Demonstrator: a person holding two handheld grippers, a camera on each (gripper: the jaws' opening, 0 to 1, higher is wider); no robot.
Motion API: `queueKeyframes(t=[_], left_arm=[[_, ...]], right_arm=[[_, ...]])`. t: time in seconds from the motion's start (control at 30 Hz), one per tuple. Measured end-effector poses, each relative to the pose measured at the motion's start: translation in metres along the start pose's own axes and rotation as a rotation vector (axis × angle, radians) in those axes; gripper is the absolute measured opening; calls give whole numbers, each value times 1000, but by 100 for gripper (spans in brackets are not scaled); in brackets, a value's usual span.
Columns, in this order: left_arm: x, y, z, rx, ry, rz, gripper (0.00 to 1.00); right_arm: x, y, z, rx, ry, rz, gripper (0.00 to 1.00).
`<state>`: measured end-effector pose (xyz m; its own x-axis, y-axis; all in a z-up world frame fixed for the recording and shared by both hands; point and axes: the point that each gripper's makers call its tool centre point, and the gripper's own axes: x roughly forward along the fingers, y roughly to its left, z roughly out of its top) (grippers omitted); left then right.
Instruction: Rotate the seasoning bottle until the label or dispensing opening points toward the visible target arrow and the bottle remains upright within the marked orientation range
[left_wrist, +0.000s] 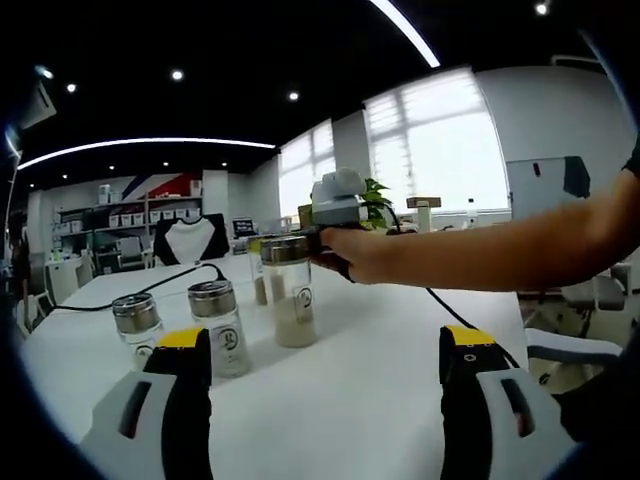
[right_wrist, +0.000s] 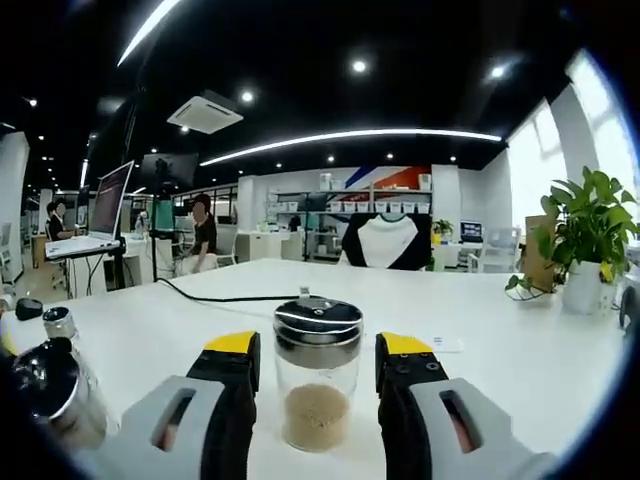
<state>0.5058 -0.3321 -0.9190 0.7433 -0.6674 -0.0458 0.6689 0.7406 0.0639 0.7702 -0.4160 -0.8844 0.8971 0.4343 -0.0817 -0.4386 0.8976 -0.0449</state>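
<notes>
Labels unreadable; right gripper (right_wrist: 318, 385) brackets seasoning bottle (right_wrist: 317, 372), contact unclear; left gripper (left_wrist: 325, 365) open.

Both grippers, left (left_wrist: 325, 375) and right (right_wrist: 318, 385), had grey jaws with black inner faces and yellow tips. The arm (left_wrist: 500, 255) was bare below a dark sleeve (left_wrist: 632, 160).

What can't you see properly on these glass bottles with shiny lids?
Left gripper view: the dark label on the tall glass bottle with a silver lid is too small to read.
Same view: it hides most of another glass bottle behind it.
Right gripper view: the blurred metal-capped glass bottle is cut off by the left edge.
</notes>
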Motion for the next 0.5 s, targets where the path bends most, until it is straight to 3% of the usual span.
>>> queueKeyframes(t=[0.13, 0.27, 0.37, 0.4, 0.5], left_arm=[[1, 0, -2, 2, 10, 1, 100], [1, 0, -2, 4, 12, 5, 100], [1, 2, -2, 3, 10, 6, 100], [0, 3, -2, 2, 10, 3, 100], [-1, 7, -3, 6, 13, 15, 100]], right_arm=[[8, -1, 0, 26, 13, -16, 43], [16, -2, -5, -40, 54, -45, 42], [19, -5, -7, -30, 56, -54, 40], [19, -5, -6, 14, 53, -49, 40], [17, -6, -5, 3, 51, -50, 39]])
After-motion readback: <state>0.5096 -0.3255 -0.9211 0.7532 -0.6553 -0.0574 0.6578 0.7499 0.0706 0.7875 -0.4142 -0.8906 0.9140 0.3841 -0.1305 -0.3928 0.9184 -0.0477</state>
